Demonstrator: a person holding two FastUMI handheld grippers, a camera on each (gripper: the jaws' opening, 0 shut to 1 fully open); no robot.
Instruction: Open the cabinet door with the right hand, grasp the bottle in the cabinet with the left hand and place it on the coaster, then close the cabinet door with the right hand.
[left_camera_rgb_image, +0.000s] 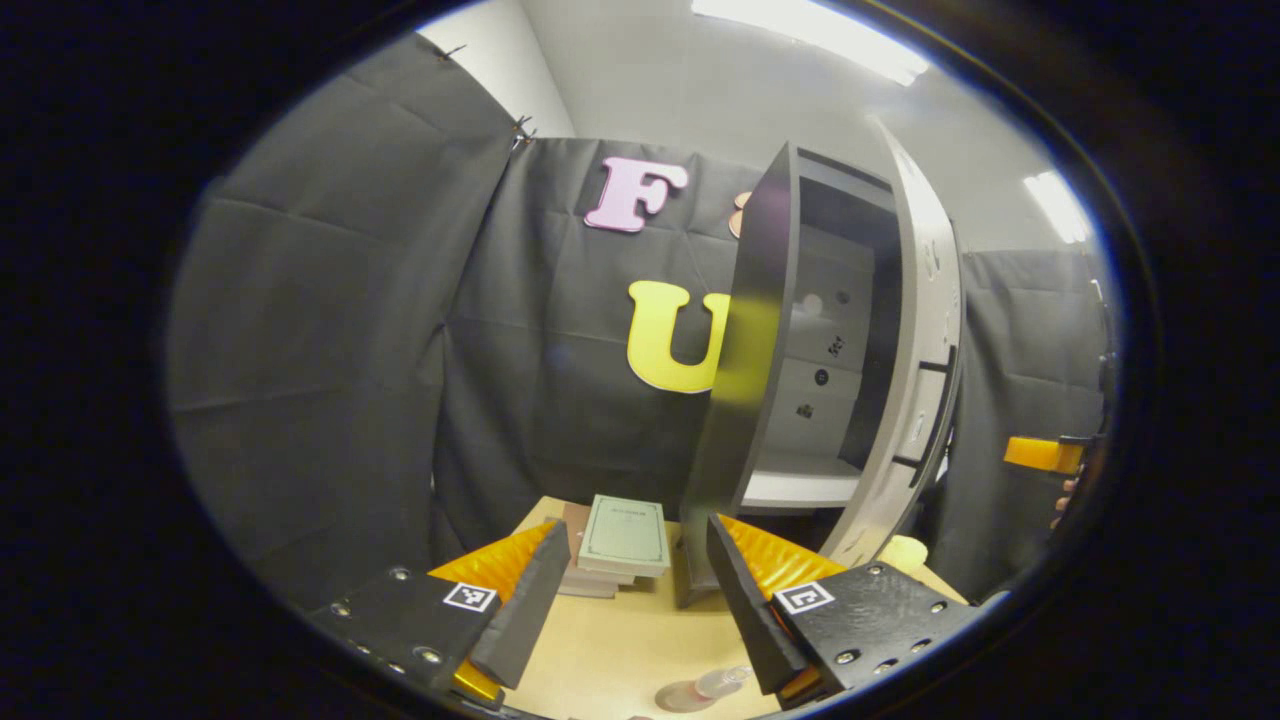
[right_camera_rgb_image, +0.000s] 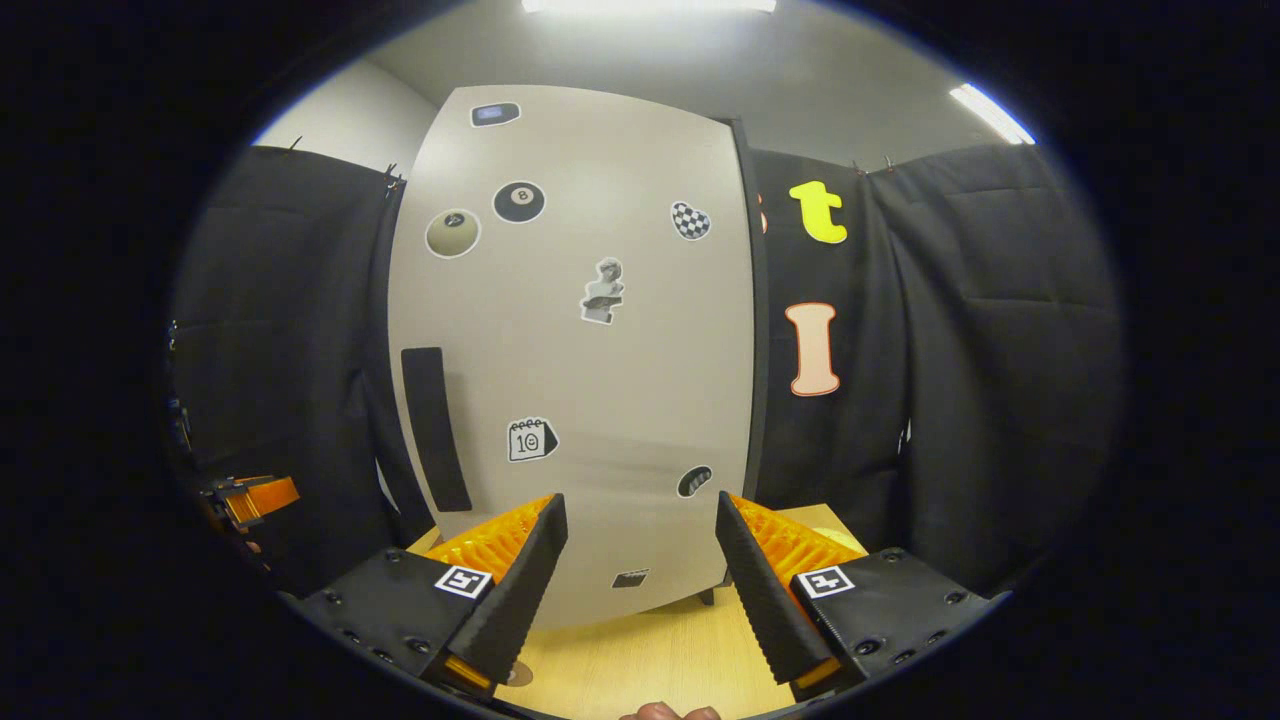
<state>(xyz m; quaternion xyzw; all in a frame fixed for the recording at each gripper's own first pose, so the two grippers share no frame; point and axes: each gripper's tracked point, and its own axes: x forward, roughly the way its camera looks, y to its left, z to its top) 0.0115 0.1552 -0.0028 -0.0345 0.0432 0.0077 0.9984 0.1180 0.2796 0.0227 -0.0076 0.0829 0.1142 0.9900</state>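
Legibly, cabinet door (right_camera_rgb_image: 580, 340) carries 8-ball (right_camera_rgb_image: 519, 201) and "10" calendar (right_camera_rgb_image: 531, 439) stickers, pale with dark handle (right_camera_rgb_image: 436, 428), swung ajar beside the dark cabinet (left_camera_rgb_image: 760, 330), bottle (left_camera_rgb_image: 722, 683) lying on table (left_camera_rgb_image: 620, 650), left gripper (left_camera_rgb_image: 632, 590) and right gripper (right_camera_rgb_image: 640, 565) jaws wide apart, empty.

A staged recording booth: pinned black cloth walls (left_camera_rgb_image: 330, 330) surround a pale wooden table (left_camera_rgb_image: 620, 640) bearing a sticker-covered grey cabinet (right_camera_rgb_image: 580, 340), ceiling strip lights (left_camera_rgb_image: 810, 30) above it.
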